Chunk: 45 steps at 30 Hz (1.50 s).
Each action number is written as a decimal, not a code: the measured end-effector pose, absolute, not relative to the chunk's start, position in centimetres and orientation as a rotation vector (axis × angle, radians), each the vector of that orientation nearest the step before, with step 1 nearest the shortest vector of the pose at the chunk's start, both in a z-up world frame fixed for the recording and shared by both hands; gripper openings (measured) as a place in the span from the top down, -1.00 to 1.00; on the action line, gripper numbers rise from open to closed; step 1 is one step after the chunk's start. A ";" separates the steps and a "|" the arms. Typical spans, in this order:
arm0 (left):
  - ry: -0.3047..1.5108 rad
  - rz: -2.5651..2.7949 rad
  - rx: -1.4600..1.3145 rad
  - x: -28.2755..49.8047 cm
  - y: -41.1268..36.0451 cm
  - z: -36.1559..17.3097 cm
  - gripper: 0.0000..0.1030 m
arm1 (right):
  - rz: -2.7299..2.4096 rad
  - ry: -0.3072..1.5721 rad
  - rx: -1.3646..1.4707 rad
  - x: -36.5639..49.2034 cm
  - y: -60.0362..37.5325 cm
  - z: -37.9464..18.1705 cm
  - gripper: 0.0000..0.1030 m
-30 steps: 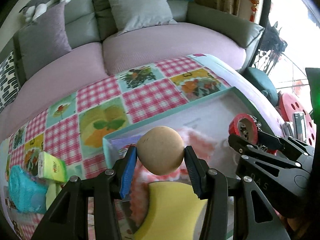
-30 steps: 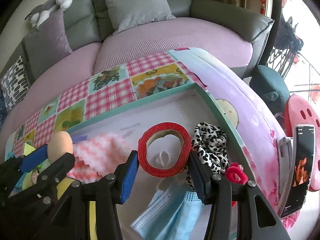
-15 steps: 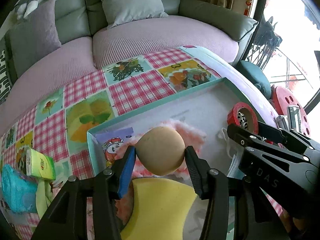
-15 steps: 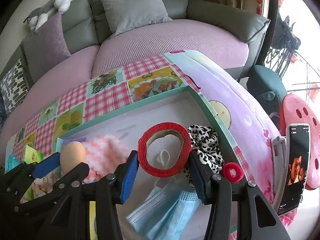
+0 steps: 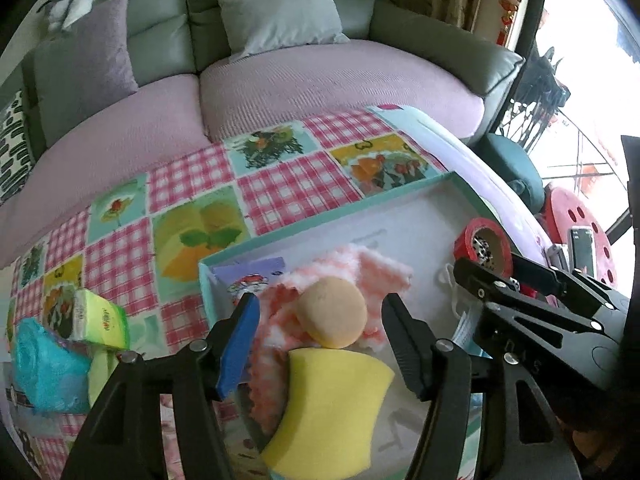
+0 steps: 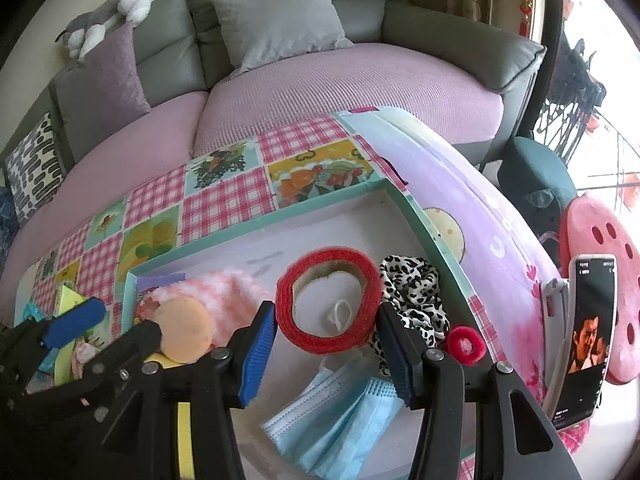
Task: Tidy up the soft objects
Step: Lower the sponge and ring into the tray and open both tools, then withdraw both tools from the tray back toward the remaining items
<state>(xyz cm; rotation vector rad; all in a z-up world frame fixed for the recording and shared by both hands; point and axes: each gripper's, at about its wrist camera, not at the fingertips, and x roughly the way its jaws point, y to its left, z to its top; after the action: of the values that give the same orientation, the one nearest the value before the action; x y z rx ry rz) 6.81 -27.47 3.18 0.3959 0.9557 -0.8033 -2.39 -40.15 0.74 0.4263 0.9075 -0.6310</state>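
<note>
My left gripper (image 5: 320, 328) hangs over the near-left end of the box (image 5: 448, 178), and its jaws are opening. The puff (image 5: 334, 312) lies between them with a clear gap on each side, so I hold nothing there. The puff rests on the pink cloth (image 5: 384, 272), touching the sponge (image 5: 332, 412) just below it at 6 o'clock.

My right gripper (image 6: 328, 344) is over the middle of the same box, jaws also opening. The red tape (image 6: 328, 300) sits between the fingers. The right pad is at its rim; the left pad looks just clear of it, so I cannot tell for certain whether it is gripped or only resting there. In the left view the tape (image 5: 486, 246) shows at 3 o'clock from the puff, above the right gripper's arm.

Around the tape in the right view: the leopard scrunchie (image 6: 412, 292) lies at 3 o'clock, touching it from behind; the red ring (image 6: 464, 340) is at 4 o'clock, near the box's right wall; the masks (image 6: 340, 416) lie at 6 o'clock on the box floor.

Outside the box, at 9 o'clock from the puff in the left view, a green pack (image 5: 102, 318) leans on a blue bag (image 5: 44, 364) on the checked cloth (image 5: 288, 192). A phone (image 6: 588, 332) stands at the far right of the right view.
</note>
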 end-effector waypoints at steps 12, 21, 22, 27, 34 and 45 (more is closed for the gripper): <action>0.972 -0.579 0.357 10.8 -24.2 2.3 -0.52 | -0.631 0.909 0.372 -2.3 -39.3 1.6 -0.57; 0.976 -0.444 0.355 12.7 -22.3 0.8 -0.81 | -0.627 0.913 0.351 -1.9 -38.8 1.3 -1.00; 0.969 -0.430 0.370 12.8 -22.2 0.6 -0.81 | -0.627 0.909 0.353 -1.9 -38.8 1.4 -1.00; 0.967 -0.423 0.361 13.0 -21.7 0.7 -0.81 | -0.627 0.910 0.353 -1.8 -38.6 1.4 -1.00; 0.960 -0.427 0.331 12.8 -21.0 1.2 -0.81 | -0.600 0.920 0.327 -1.3 -37.4 1.3 -1.00; 0.961 -0.409 0.279 12.5 -17.6 3.0 -0.81 | -0.515 0.883 0.306 -0.2 -33.7 2.5 -1.00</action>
<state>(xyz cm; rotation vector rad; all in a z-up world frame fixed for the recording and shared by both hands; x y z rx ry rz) 12.52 -17.64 2.97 0.2785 0.9605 -0.4093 -0.22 -33.68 2.54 0.3061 0.8832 -0.5150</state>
